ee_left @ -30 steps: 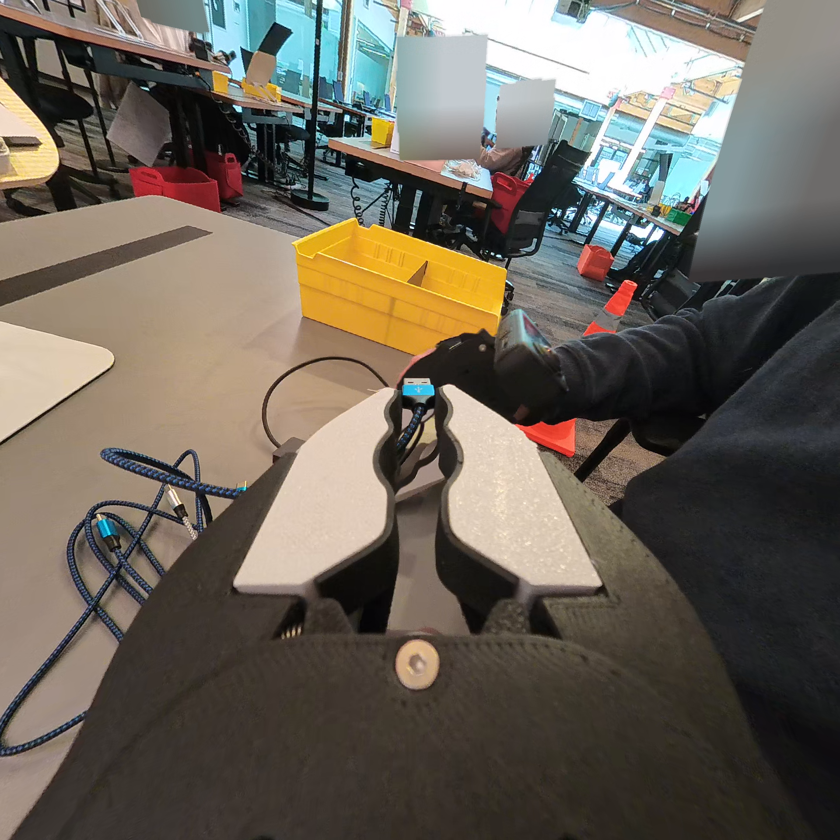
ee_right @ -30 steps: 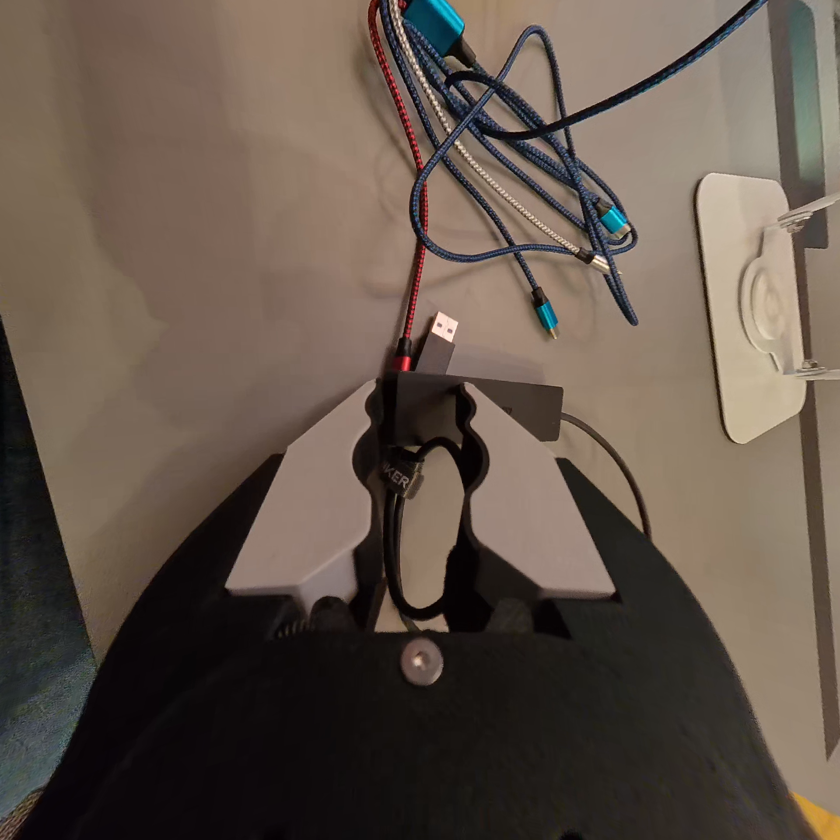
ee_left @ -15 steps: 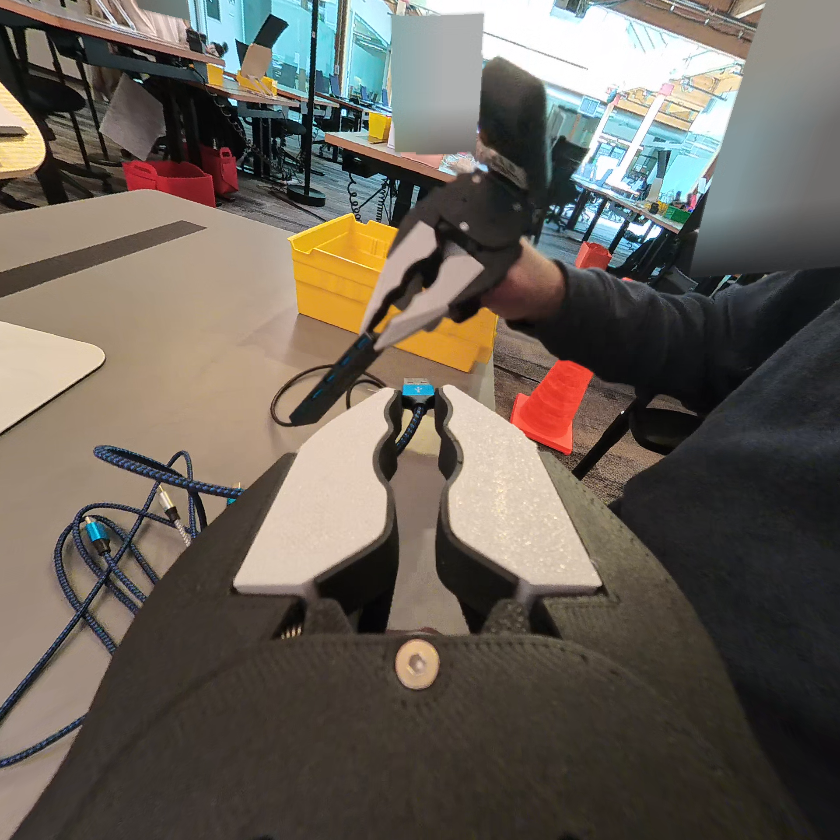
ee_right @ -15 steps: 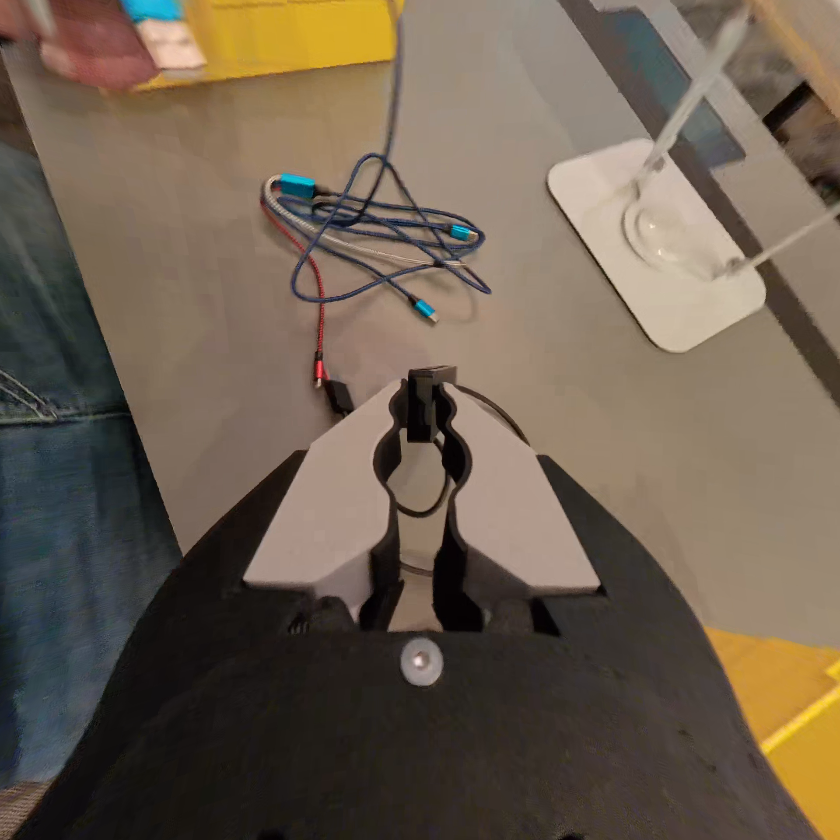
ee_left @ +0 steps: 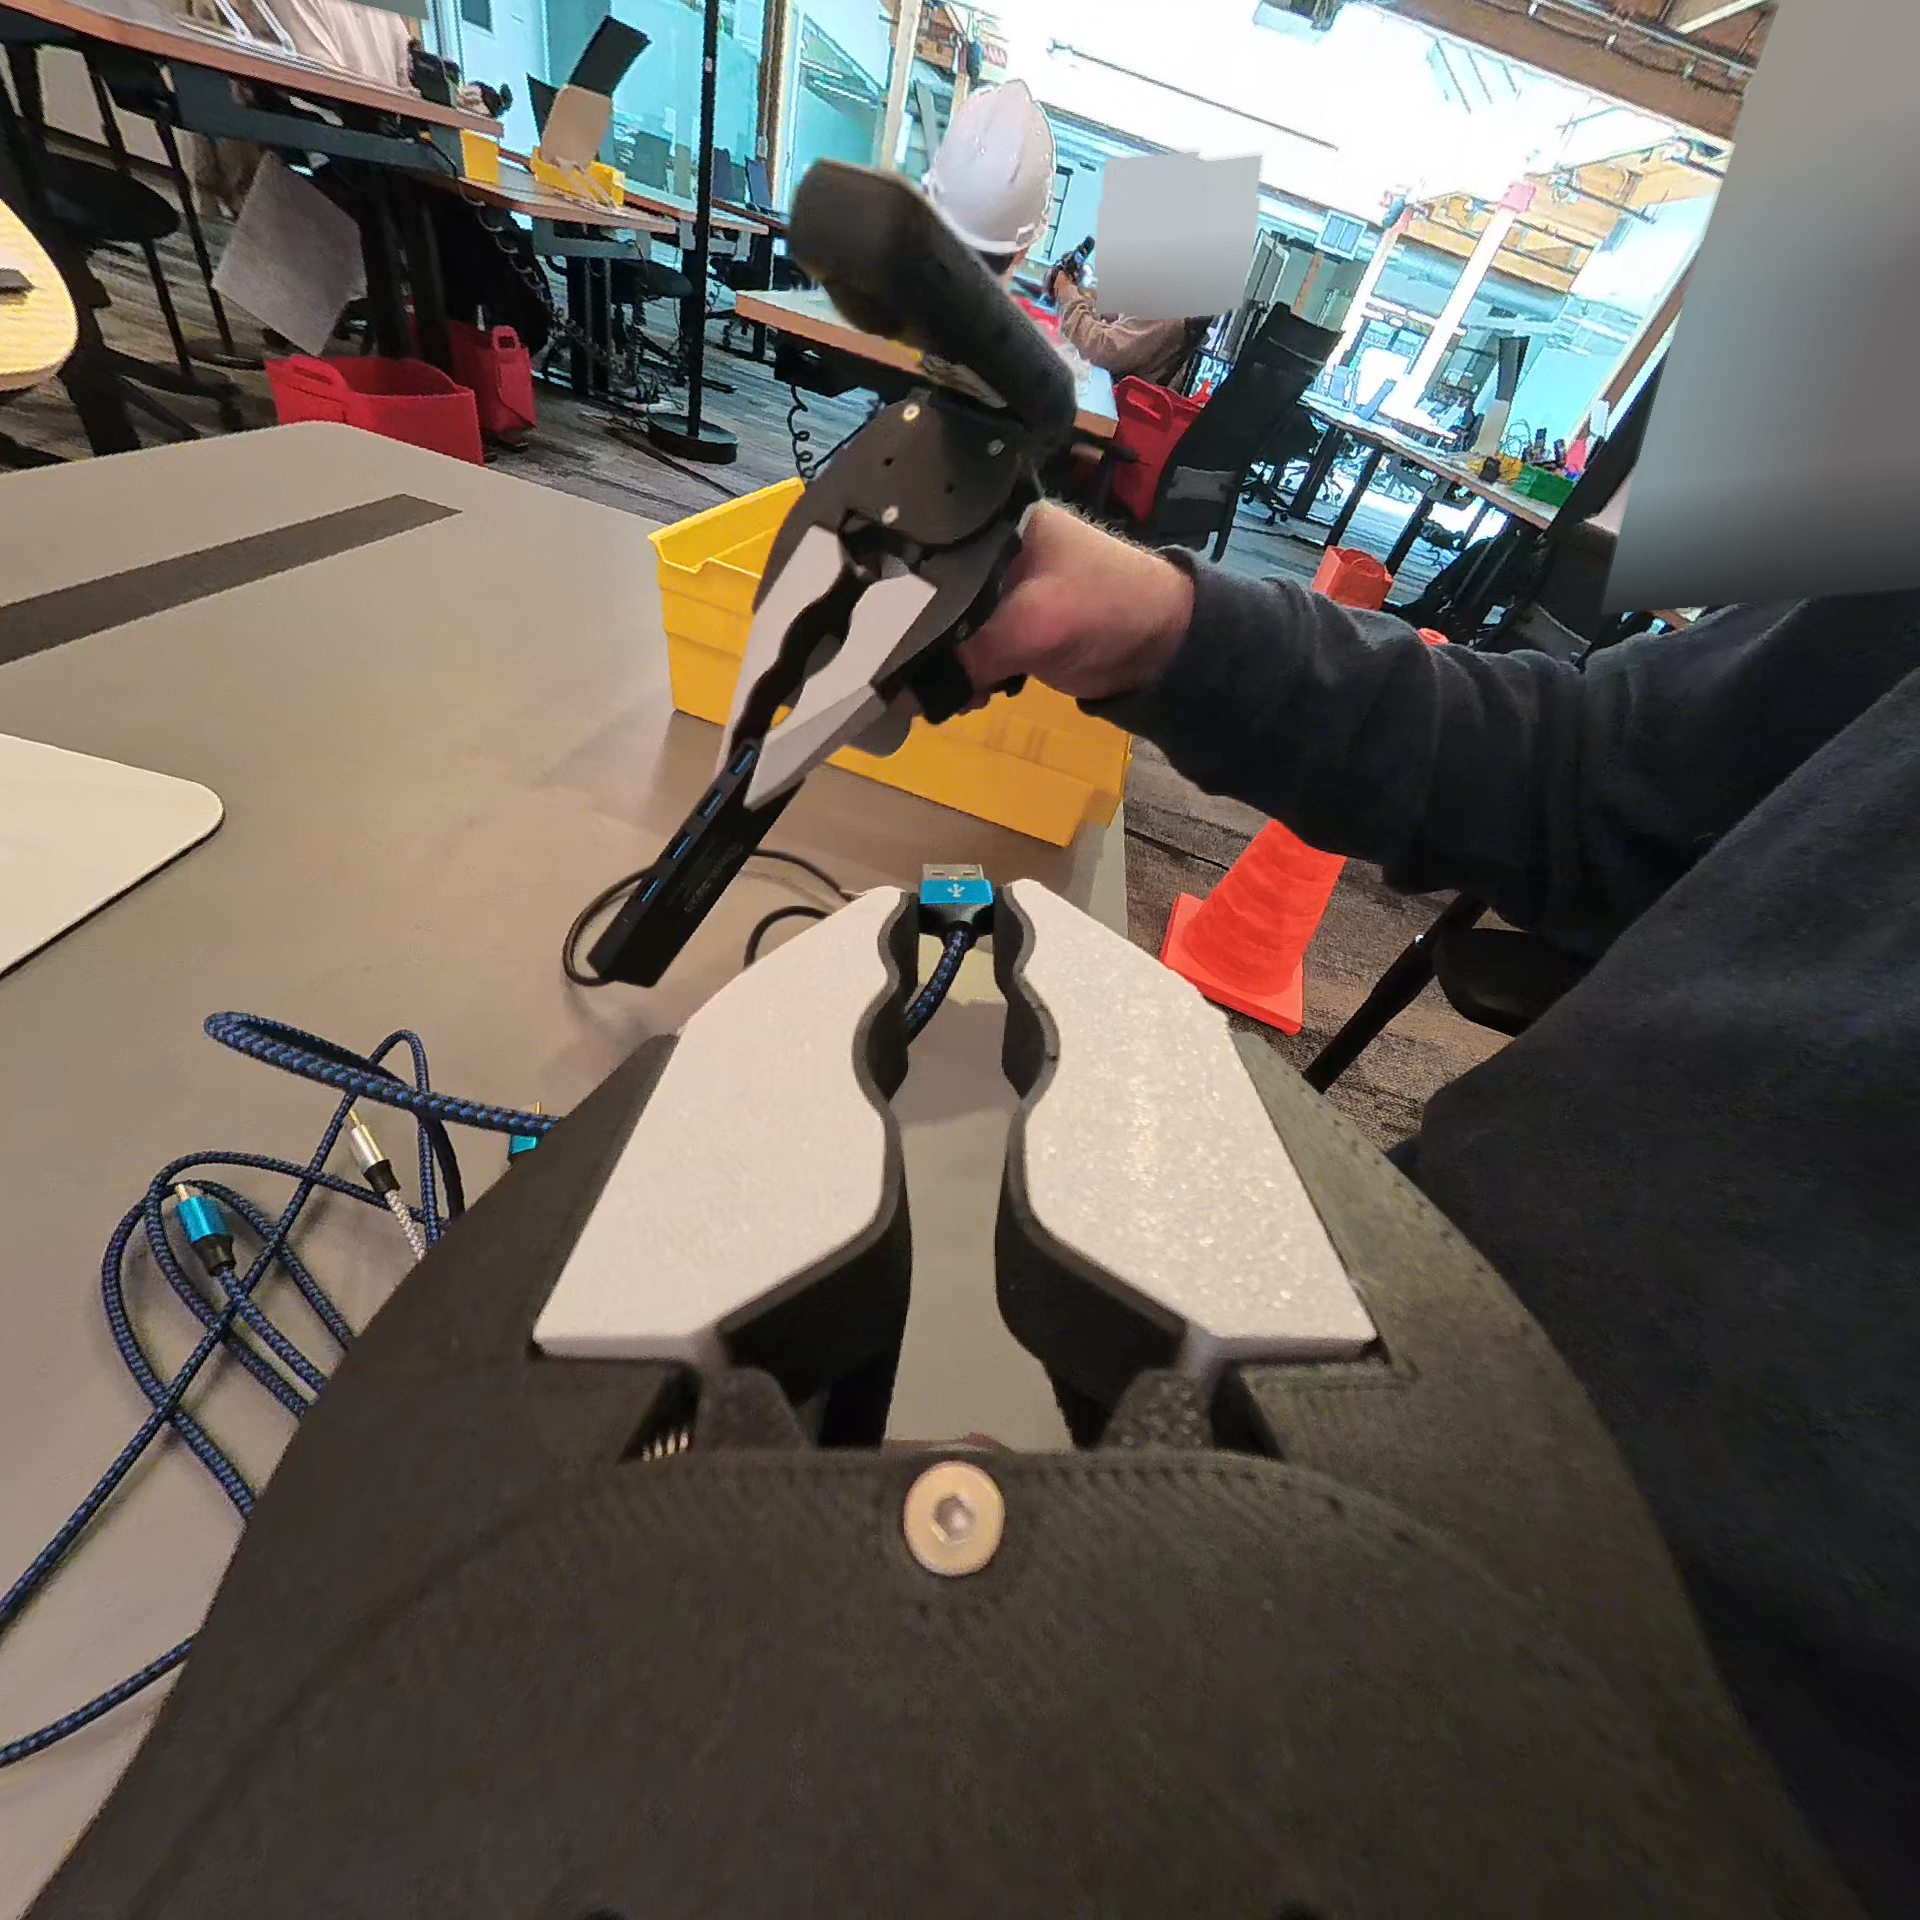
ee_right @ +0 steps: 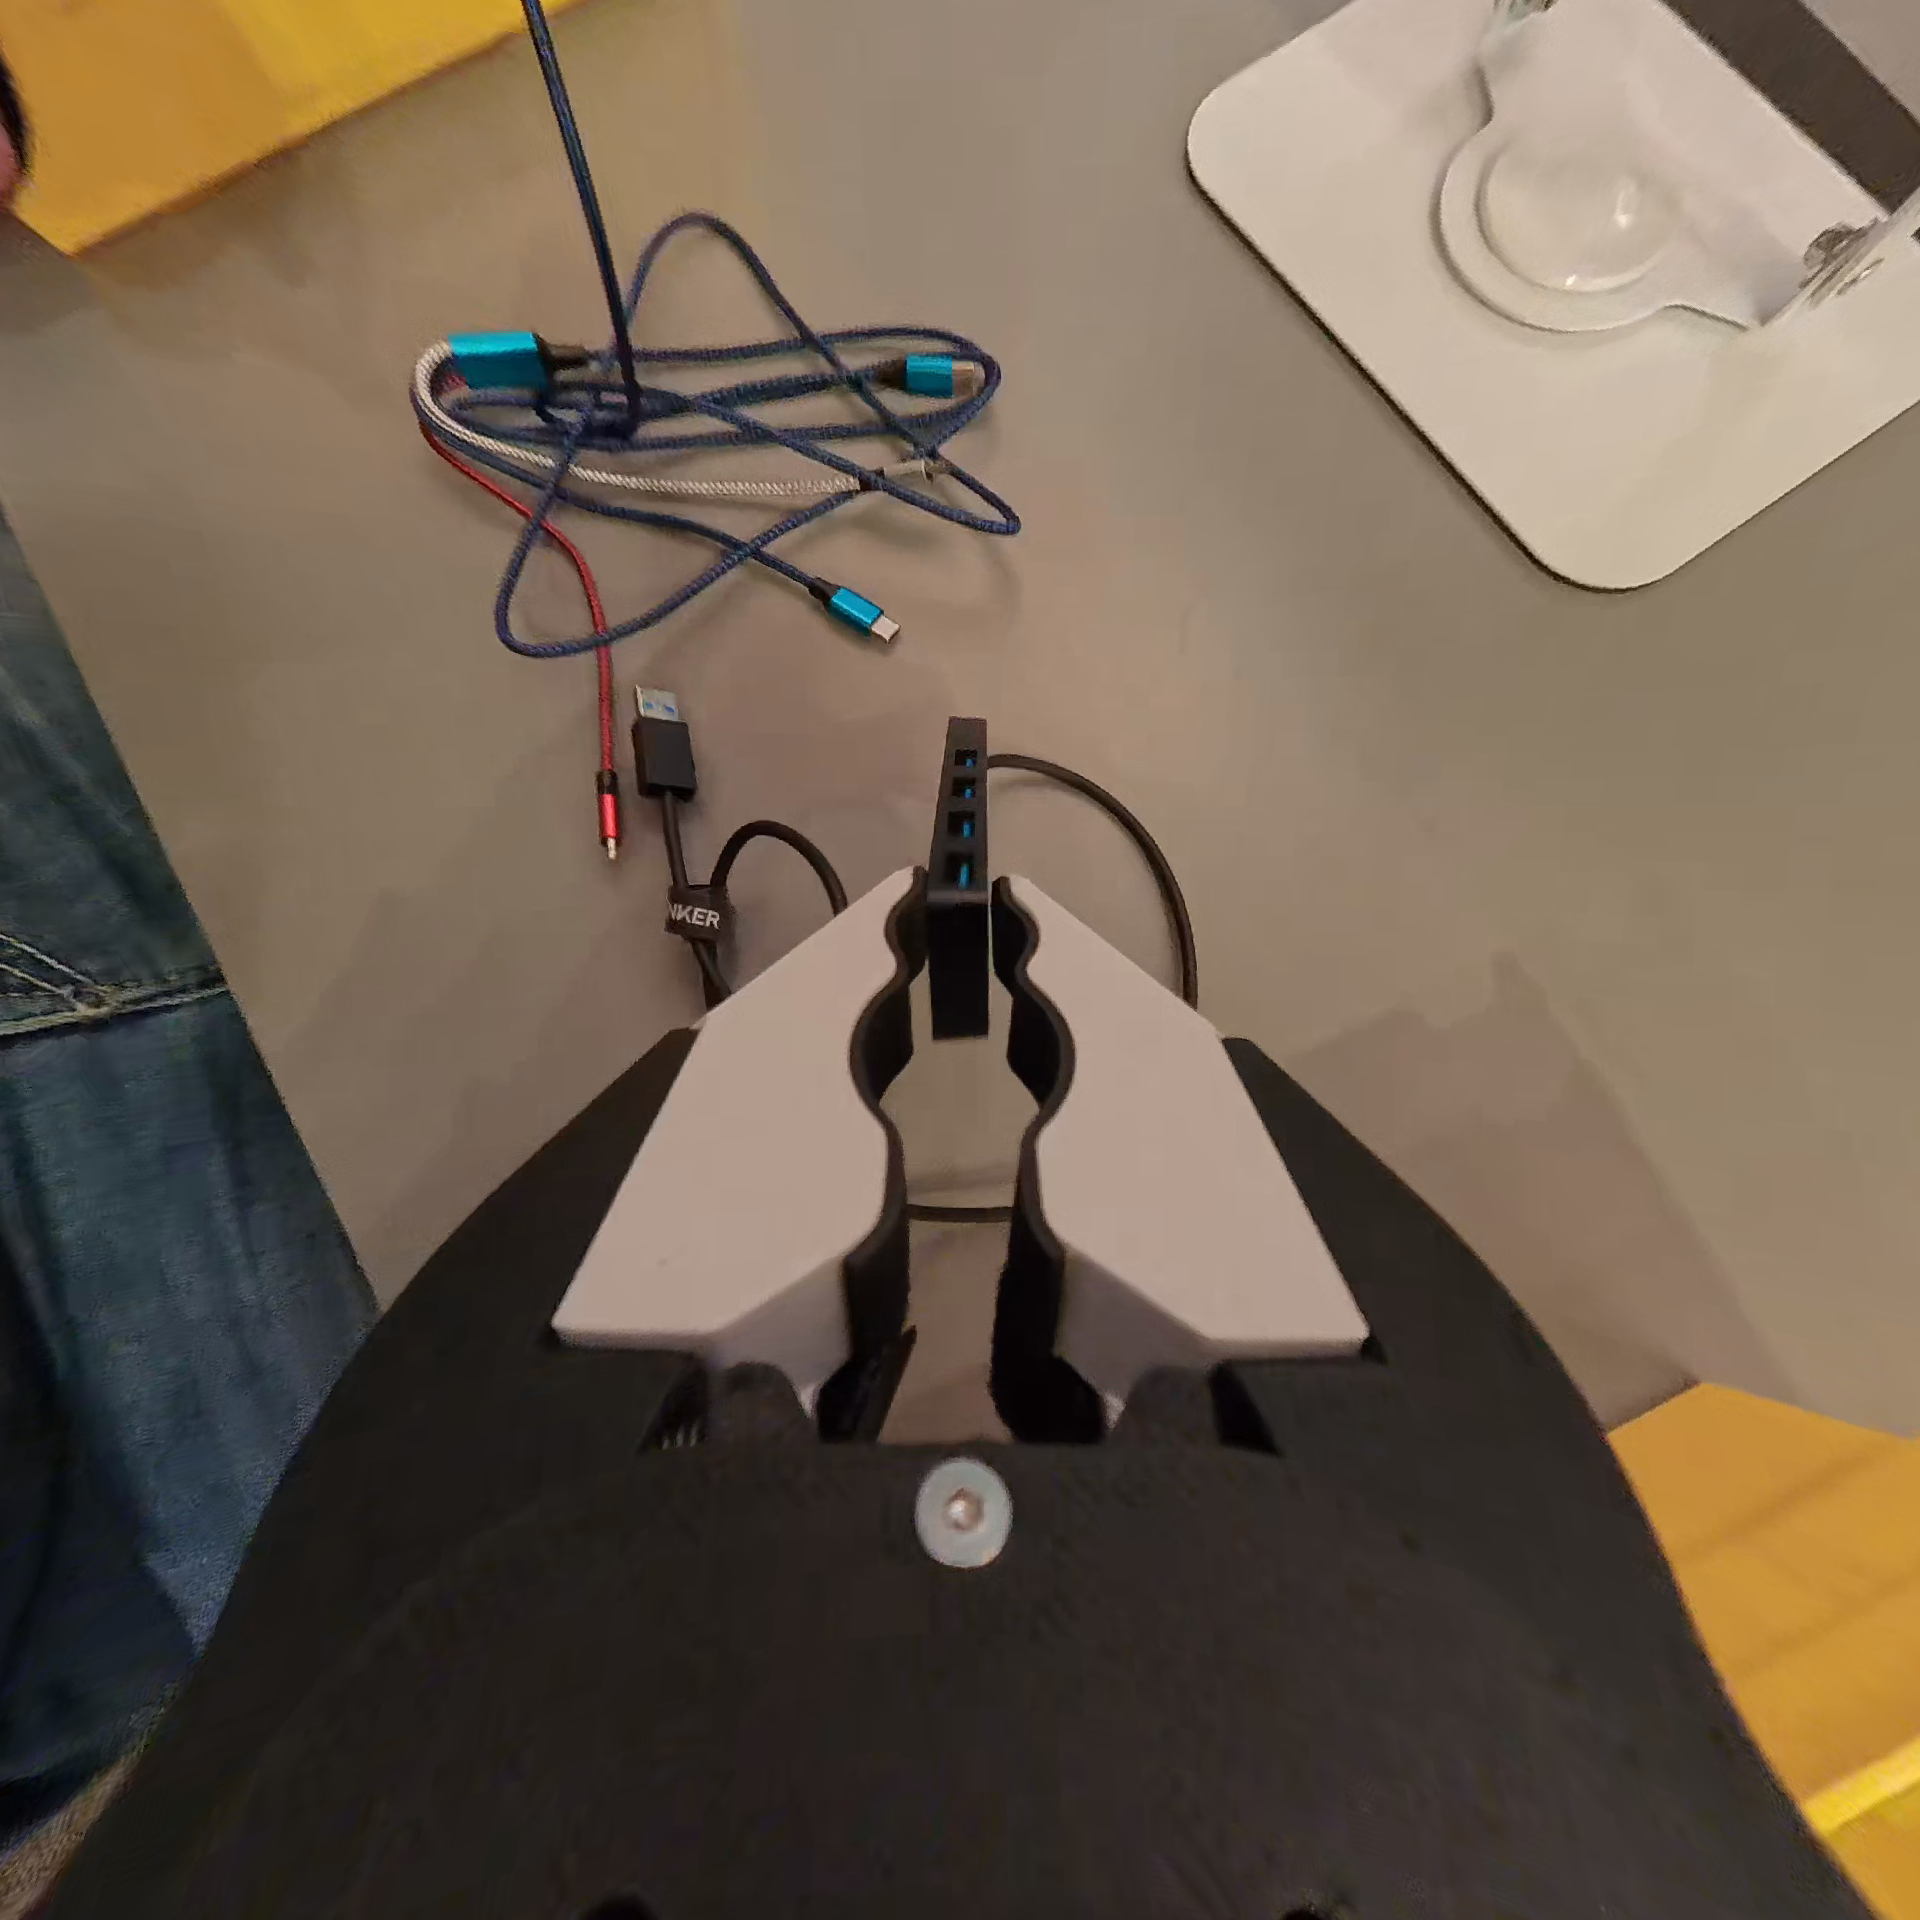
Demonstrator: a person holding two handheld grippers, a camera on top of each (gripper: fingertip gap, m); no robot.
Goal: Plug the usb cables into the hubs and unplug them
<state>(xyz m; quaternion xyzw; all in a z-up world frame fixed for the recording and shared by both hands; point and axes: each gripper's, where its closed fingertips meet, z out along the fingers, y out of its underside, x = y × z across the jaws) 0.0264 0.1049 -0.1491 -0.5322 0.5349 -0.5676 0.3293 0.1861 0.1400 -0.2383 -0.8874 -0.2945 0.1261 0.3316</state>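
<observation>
Grey table (ee_left: 395, 665) carries tangled cables (ee_right: 717, 457) beside the hub (ee_right: 961, 894), its rear hidden between the right gripper (ee_right: 958, 891) jaws clamping it. Left gripper (ee_left: 956, 902) pinches a blue USB plug (ee_left: 954, 891).

One hub (ee_right: 958, 873), two grippers, one yellow bin (ee_left: 894, 727), one cone (ee_left: 1252, 914)

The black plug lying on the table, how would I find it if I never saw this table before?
Start at the grey table and find the tangle of blue cables near the person's jeans. Just below it, toward the right gripper, a red cable tip and the black plug lie side by side. The plug is wide and flat, with a smooth black cord, not a braided one.
</observation>
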